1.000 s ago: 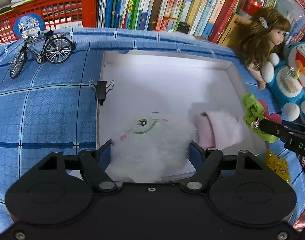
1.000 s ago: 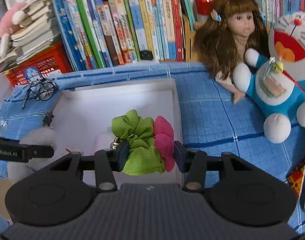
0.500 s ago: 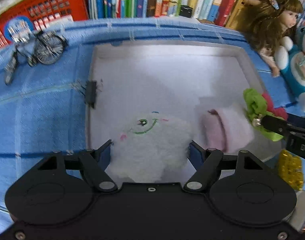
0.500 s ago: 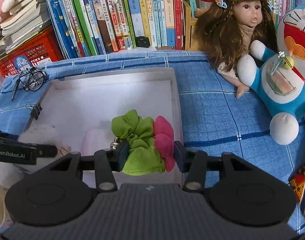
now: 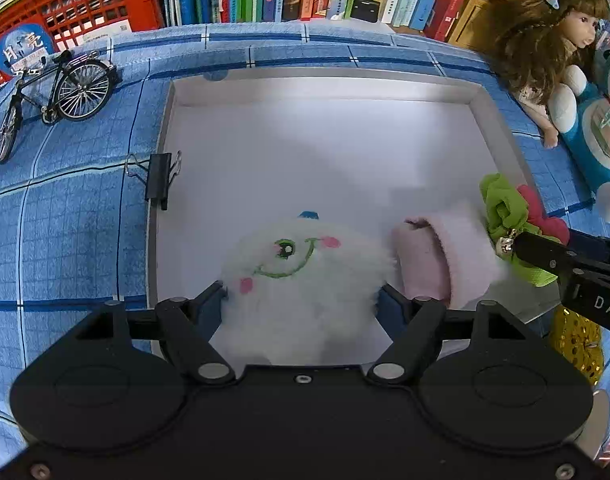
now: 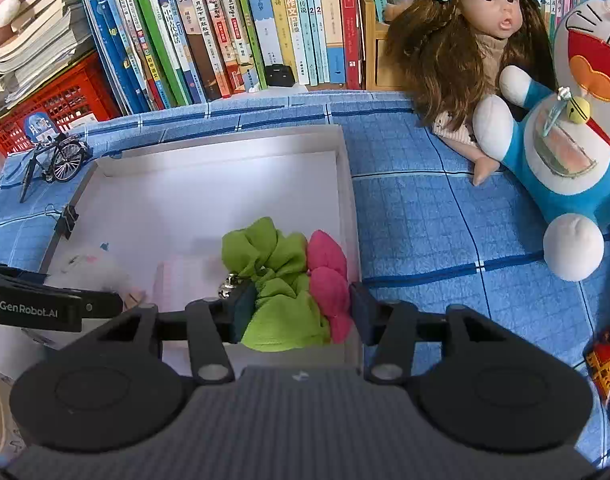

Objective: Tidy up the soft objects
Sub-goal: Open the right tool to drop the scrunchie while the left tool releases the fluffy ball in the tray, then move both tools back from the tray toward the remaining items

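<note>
My left gripper (image 5: pixel 301 300) is shut on a white fluffy plush (image 5: pixel 297 276) with a stitched smiling face, held over the near part of the white tray (image 5: pixel 325 80). A pink fuzzy roll (image 5: pixel 445 256) lies in the tray just right of the plush. My right gripper (image 6: pixel 293 304) is shut on a green and pink scrunchie (image 6: pixel 281 280) over the tray's near right corner (image 6: pixel 351 216). The scrunchie also shows in the left wrist view (image 5: pixel 505 216), and the plush shows in the right wrist view (image 6: pixel 93 268).
A doll (image 6: pixel 477 48) and a blue Doraemon plush (image 6: pixel 565 136) sit right of the tray. A model bicycle (image 5: pixel 53 96) and a red crate (image 5: pixel 77 12) are at the back left. Books (image 6: pixel 225 28) line the back. A binder clip (image 5: pixel 159 180) grips the tray's left wall.
Both grippers have moved forward over the tray with their objects still held. The tray, doll and books look closer now.
</note>
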